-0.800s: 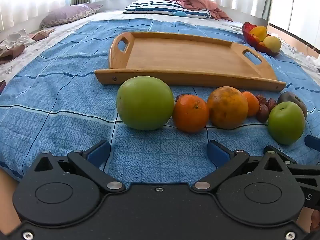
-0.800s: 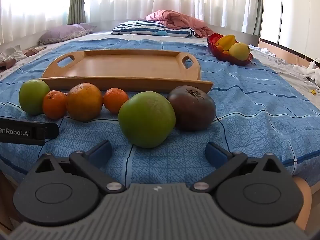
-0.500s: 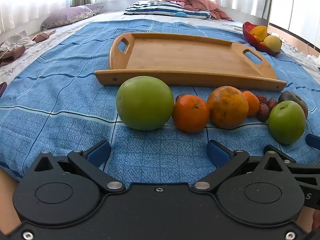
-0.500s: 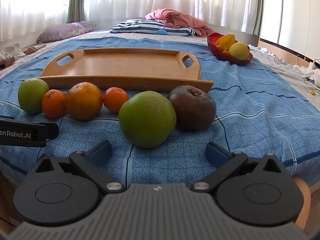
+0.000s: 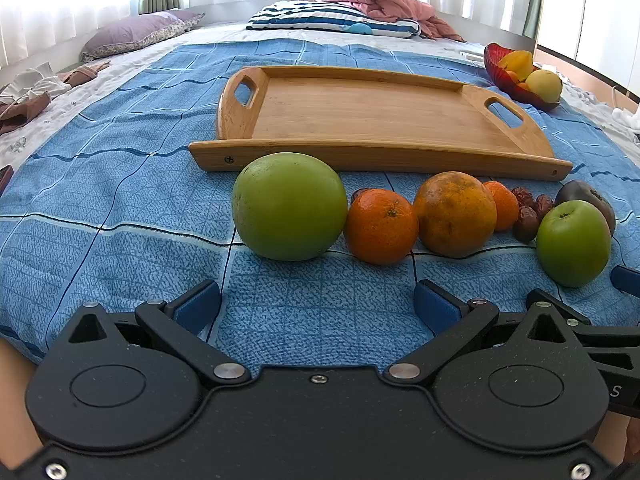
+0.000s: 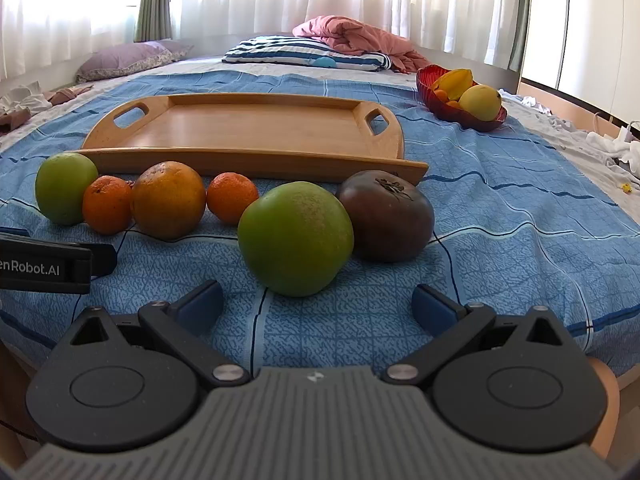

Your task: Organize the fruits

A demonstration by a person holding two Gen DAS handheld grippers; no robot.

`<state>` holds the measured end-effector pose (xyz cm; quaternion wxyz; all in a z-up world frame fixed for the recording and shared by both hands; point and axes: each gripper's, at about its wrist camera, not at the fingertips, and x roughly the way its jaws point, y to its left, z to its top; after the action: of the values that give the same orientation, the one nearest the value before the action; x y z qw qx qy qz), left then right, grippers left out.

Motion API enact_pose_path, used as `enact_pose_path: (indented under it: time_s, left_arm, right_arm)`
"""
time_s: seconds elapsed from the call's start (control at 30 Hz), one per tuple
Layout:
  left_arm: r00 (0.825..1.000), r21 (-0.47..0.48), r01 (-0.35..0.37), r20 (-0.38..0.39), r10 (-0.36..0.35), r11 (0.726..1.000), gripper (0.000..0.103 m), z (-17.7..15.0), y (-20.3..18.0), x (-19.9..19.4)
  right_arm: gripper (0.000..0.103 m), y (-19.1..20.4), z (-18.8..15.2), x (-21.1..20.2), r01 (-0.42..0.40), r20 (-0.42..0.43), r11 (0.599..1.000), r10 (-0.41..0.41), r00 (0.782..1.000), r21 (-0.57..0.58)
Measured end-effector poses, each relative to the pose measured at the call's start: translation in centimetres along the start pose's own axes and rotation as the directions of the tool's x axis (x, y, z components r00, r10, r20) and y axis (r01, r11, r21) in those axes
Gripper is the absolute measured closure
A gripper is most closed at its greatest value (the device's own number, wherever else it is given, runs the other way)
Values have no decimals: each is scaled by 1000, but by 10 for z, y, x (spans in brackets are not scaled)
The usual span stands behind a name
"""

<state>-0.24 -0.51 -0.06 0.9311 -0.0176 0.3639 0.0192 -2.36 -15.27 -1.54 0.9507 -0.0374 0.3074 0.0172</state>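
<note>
Now left gripper (image 5: 316, 304) spread wide, empty, low over blue bedspread (image 5: 120, 208). Big green fruit (image 5: 289, 206) just ahead, slightly left of centre. Right of it in row: small orange (image 5: 381, 226), bigger orange (image 5: 454, 214), dark dates (image 5: 530, 210), green apple (image 5: 573, 243). Wooden tray (image 5: 360, 120) behind row, bare.

Right gripper (image 6: 318, 304) also spread wide, empty. Second green fruit (image 6: 295, 238) just ahead, touching dark round fruit (image 6: 387, 215) at right. Red bowl (image 6: 460, 114) far ahead to right.

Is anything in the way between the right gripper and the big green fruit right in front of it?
No. The right gripper is open and empty, and only bare blue blanket lies between its fingers and the big green fruit. The dark fruit sits close beside it, on the right.
</note>
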Motion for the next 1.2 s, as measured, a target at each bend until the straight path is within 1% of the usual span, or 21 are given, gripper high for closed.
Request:
enact_pose_path:
  time_s: [1.2]
  left_arm:
    - [1000,9,-1,4,1,1000,0,2,-1,-3]
  right_arm:
    - [0,0,1,-2,-3,4,1000,3,1000,-17]
